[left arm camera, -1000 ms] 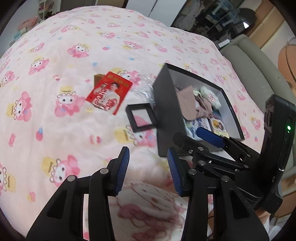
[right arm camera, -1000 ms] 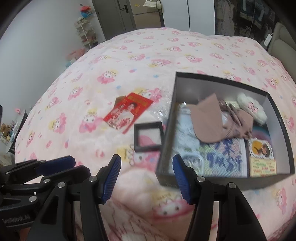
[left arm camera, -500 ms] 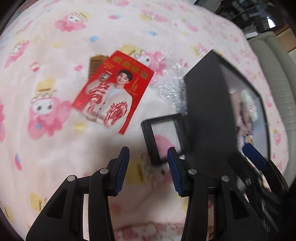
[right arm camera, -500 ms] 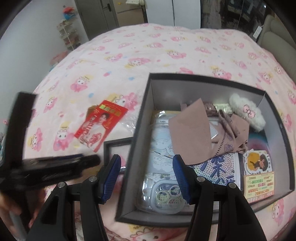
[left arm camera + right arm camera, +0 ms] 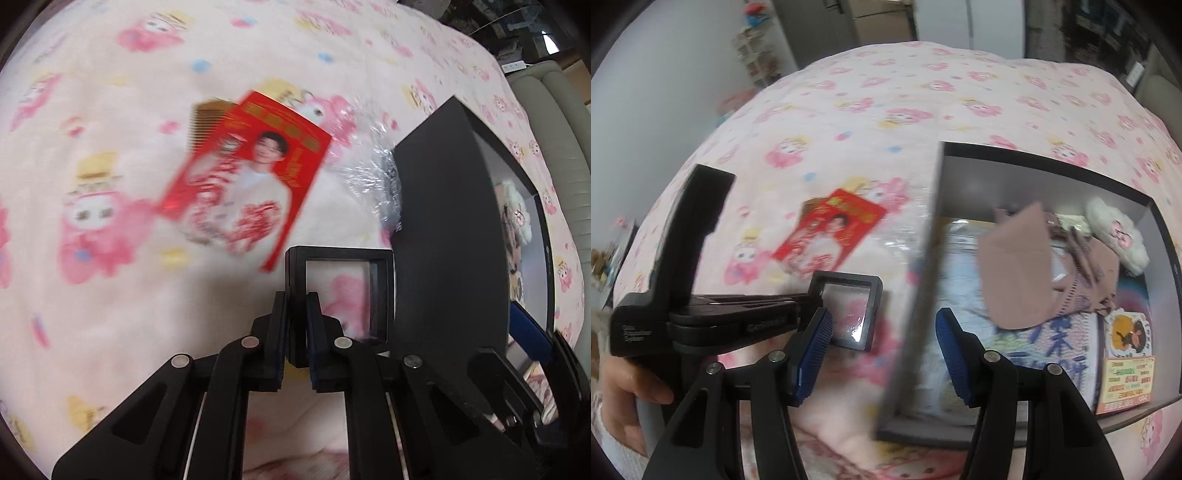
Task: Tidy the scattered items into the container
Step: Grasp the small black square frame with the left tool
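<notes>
The left gripper (image 5: 296, 325) is pinching the near-left edge of a small square black frame with a clear film window (image 5: 340, 291), its two black fingers pressed against either side of the frame's rim. That frame is lying on the pink cartoon-print blanket (image 5: 110, 295), just beside the outer left wall of the large black open-topped cardboard box (image 5: 443, 240); whether it is touching the wall cannot be told. Farther from the box, beyond the frame, a glossy red card showing a dark-haired person in white (image 5: 247, 184) is resting flat, partly overlapping a brown wooden comb (image 5: 207, 122) whose teeth are poking out at its far-left corner. A crumpled piece of clear plastic wrap (image 5: 369, 173) is lying between the card and the box's far-left corner. The right gripper (image 5: 882, 354) is hovering with its blue-padded fingers spread wide, straddling the box's left wall and holding nothing. Inside the box, a folded dusty-pink cloth (image 5: 1027, 273) is sitting on printed sheets, with a fluffy white plush (image 5: 1119, 232) against the far right side and a yellow printed card (image 5: 1126, 380) at the near right corner.
</notes>
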Available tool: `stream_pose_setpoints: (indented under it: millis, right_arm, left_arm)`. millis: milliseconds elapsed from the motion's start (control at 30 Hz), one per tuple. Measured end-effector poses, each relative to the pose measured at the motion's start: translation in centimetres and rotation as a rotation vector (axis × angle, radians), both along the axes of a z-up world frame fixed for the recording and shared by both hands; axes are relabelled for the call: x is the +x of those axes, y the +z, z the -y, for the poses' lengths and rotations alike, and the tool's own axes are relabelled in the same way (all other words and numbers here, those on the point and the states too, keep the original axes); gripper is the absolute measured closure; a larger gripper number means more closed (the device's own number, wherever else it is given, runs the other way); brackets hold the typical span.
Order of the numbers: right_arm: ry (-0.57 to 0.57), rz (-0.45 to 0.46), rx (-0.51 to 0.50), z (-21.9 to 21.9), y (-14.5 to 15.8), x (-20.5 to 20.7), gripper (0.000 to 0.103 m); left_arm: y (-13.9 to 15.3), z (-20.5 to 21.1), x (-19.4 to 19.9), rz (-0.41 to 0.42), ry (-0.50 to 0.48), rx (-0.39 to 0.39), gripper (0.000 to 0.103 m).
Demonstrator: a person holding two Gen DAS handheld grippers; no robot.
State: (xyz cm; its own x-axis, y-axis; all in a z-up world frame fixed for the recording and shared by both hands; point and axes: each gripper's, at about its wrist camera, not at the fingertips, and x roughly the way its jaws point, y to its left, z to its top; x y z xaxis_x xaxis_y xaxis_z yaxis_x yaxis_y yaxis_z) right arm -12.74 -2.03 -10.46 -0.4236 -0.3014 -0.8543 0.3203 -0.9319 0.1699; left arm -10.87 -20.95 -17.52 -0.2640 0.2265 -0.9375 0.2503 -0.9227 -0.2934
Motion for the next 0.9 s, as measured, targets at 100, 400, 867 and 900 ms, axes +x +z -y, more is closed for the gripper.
stream_pose_setpoints:
  millis: [100, 400, 867, 900]
  right_arm:
    - [-0.007, -0.026, 0.084, 2.0, -0.2, 0.5, 0.039]
    - [-0.017, -0.121, 0.105, 2.6, 1.6, 2.4, 0.039]
    - [0.222, 0.355, -0.077, 9.4, -8.8, -2.3, 0.039]
    - [0.232, 0.379, -0.111, 9.5, -9.3, -2.7, 0.043]
  left_arm:
    - [0.5, 2.3, 2.5, 0.003, 0.046, -0.037, 0.095]
    - [-1.1, 7.4, 8.0, -0.018, 0.215, 0.062, 0.08]
    - [-4.4, 9.7, 7.4, -0.05, 0.325, 0.239, 0.065]
    - [-4.8, 9.6, 7.2, -0.046, 0.326, 0.264, 0.064]
